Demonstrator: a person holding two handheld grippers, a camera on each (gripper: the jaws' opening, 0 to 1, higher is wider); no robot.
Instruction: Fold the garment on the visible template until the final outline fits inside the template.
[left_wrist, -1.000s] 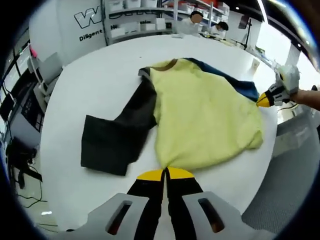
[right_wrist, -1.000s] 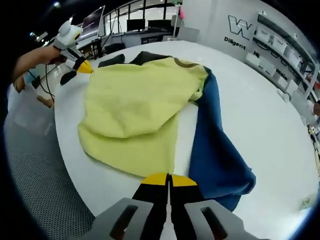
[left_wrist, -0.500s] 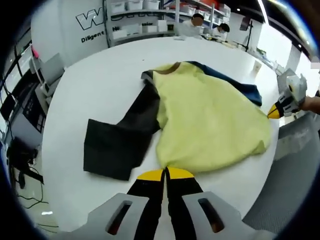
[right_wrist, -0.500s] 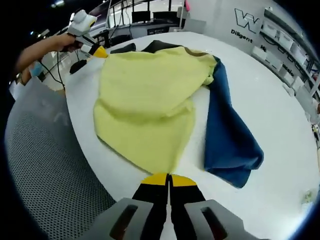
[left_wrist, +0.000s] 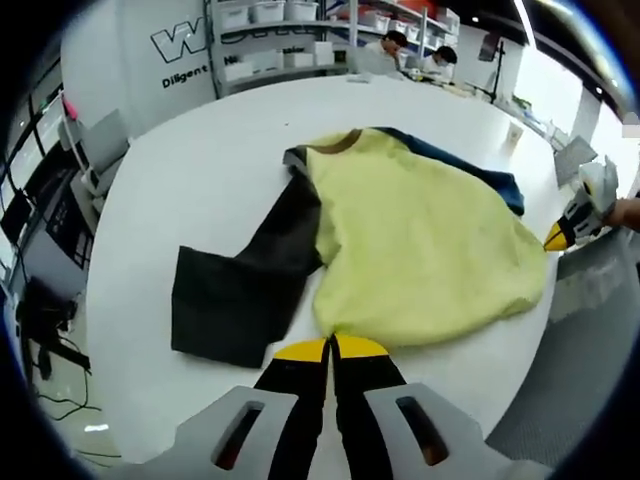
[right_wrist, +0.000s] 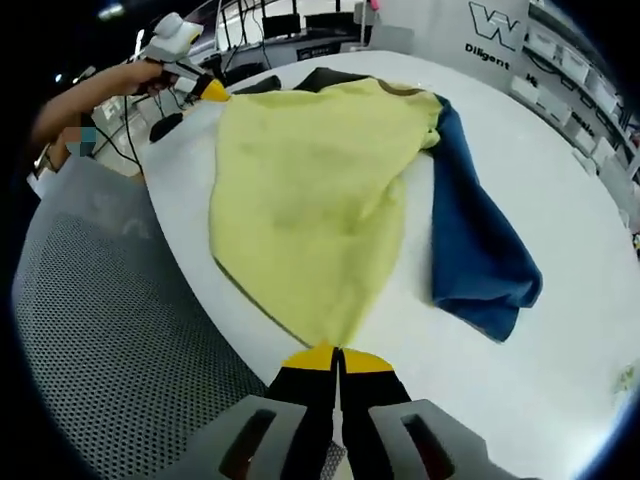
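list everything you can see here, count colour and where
garment: one, yellow body with a black sleeve and a blue sleeve, spread flat on the table
table: one, white, round, under the garment
shelves: white, with boxes, by the far wall
mesh floor: grey, beside the table edge
left gripper: one, black with yellow tips, shut on the garment's hem corner
right gripper: one, same colours, shut on the other hem corner
hand: one, holding the left gripper
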